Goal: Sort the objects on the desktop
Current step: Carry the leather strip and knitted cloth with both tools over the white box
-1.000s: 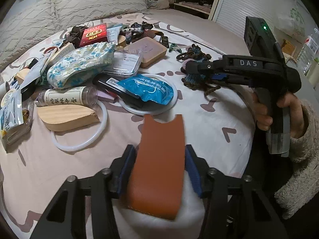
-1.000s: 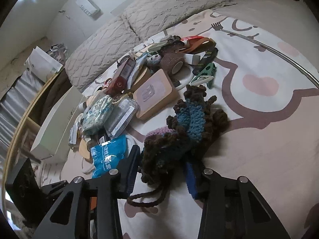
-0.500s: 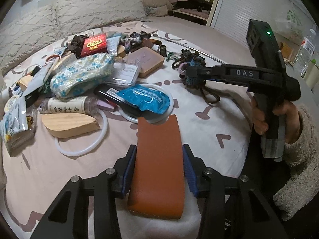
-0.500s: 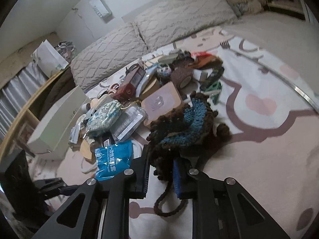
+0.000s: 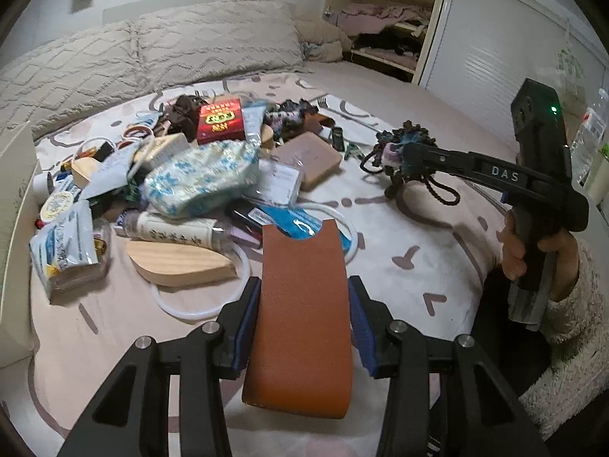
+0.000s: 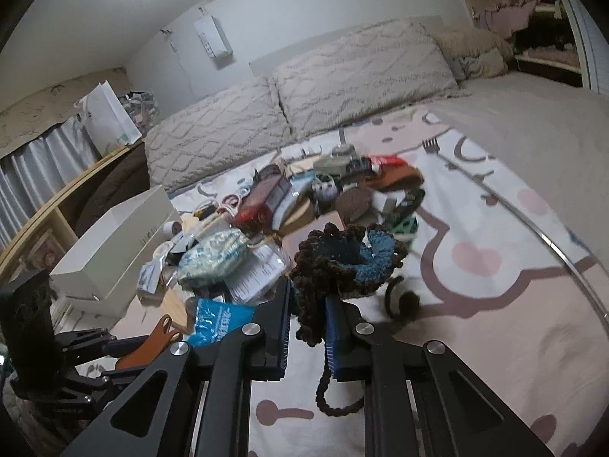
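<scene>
My left gripper (image 5: 304, 285) is shut on a brown leather case (image 5: 300, 316), which sticks out forward between the blue pads, held above the bed. In the right wrist view the same case (image 6: 152, 339) shows at the lower left. My right gripper (image 6: 308, 297) has its jaws closing, and the pads pinch a brown and blue crocheted yarn piece (image 6: 342, 255). The piece hangs lifted off the sheet, with a cord dangling below. From the left wrist view the crocheted piece (image 5: 396, 148) sits at the right gripper's tip, and a hand in a fleecy sleeve (image 5: 533, 251) holds the handle.
A heap of small things covers the patterned sheet: a red box (image 5: 220, 120), a blue floral pouch (image 5: 201, 175), a wooden block (image 5: 179, 262), a blue packet (image 5: 297, 221), a white tube ring (image 5: 190, 308). A white box (image 6: 114, 247) stands at the left. Pillows (image 6: 361, 72) lie behind.
The right gripper's jaws closed on the crocheted piece and lifted it off the sheet. Both grippers rose; the left one kept hold of the leather case.
</scene>
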A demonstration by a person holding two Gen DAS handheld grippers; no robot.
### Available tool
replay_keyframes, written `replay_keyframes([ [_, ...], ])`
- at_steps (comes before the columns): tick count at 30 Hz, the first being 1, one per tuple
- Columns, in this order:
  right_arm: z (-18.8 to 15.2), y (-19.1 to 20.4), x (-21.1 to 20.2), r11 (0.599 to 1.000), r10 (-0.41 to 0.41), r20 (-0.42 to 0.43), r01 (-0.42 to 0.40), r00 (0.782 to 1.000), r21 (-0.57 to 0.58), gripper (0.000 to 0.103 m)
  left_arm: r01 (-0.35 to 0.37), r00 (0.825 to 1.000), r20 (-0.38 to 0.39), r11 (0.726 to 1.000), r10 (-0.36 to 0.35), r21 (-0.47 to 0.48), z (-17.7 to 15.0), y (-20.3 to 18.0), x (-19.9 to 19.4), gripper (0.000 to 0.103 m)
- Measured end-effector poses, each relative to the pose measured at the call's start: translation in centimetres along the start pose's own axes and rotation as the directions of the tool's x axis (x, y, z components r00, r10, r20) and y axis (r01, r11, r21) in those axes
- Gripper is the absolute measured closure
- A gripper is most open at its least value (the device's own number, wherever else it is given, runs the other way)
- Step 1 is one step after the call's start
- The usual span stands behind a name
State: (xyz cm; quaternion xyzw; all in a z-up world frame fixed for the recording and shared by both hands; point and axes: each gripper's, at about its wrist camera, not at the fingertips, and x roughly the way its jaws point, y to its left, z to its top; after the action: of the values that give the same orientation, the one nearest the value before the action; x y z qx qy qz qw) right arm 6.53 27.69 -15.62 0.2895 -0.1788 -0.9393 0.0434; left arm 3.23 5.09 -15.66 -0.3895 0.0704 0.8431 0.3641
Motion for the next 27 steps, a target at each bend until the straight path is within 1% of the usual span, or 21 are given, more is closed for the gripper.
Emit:
replay_keyframes([
  [7,1.2,1.1,-1.2,0.999,-0.020,0.056,0.022,0.998,-0.043,0.088,-0.022,0.999,0.039,1.000,0.022,-0.015,0.9,0.6,-0.8,0.059],
  [12,2.4,2.0,-1.8,0.996,-0.018,0.082,0.025,0.996,-0.083,0.088,-0.059,0.995,0.074,0.998,0.061,-0.028,1.8,1.4,-1.7,0.059],
  [21,5.5,4.5,-2.9,0.987,0.009,0.140,0.014,0.990,-0.162,0.088,-0.103,0.987,0.118,0.994,0.106,-0.036,3.3,2.4,-3.0,0.059],
  [27,7.4,6.3,-3.5,0.978,0.029,0.176,0.008,0.984,-0.209,0.088,-0.127,0.979,0.155,0.991,0.132,-0.041,5.1,2.5,-4.1,0.059],
])
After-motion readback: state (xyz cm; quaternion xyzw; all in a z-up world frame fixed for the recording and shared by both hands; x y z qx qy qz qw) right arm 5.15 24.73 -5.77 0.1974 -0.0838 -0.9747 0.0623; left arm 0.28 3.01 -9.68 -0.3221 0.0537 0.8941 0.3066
